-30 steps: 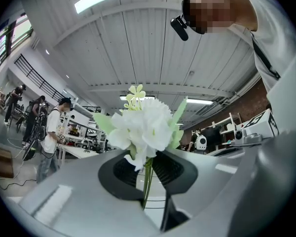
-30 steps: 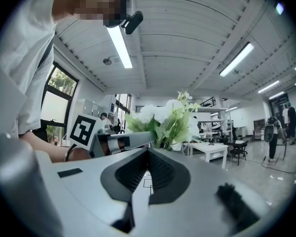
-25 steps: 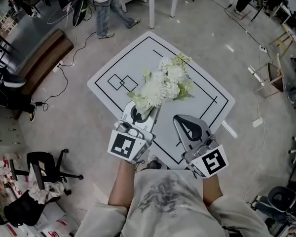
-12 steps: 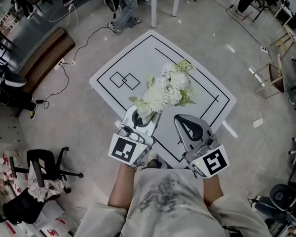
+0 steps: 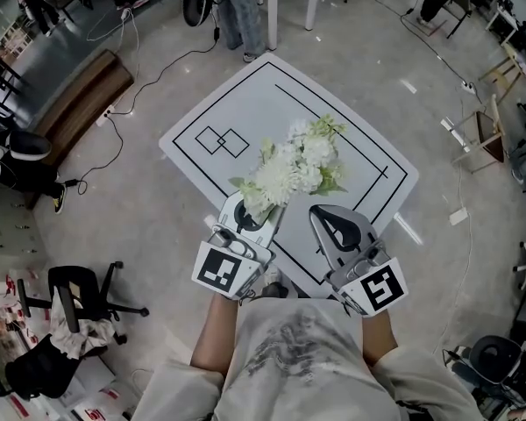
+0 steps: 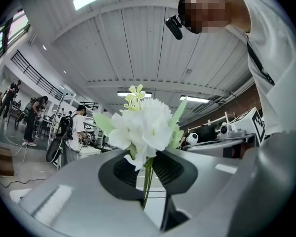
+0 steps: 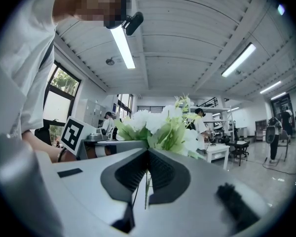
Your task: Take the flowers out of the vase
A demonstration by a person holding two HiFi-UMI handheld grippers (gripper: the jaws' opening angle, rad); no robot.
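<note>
Head view: a white, flat worktop ruled with thin black lines sits corner-on over a smooth grey floor. Above its middle is a bunch of flowers, with frilled white heads, pale green leaves and one budded green sprig. What the rest of the stems stand in is hidden under the blooms.

The left gripper reaches in from the near edge, and the nearest bloom overlaps its tip. The right gripper lies beside it, clear of the bunch, with its dark pads drawn into a closed teardrop.

Left gripper view: the jaws are smooth pale grey shells lined with dark ribbed pads. The left gripper is nearly closed and pinches a few thin green stems. One large white bloom sits just past the tips. This grip cannot be seen from overhead.

Right gripper view: the right gripper has its tips pressed together and grasps nothing. The flowers show smaller here, beyond the tips. A fine green stem shows in the slit lower down and probably lies behind the pads, not between them. The left gripper's marker cube shows at the left.
</note>
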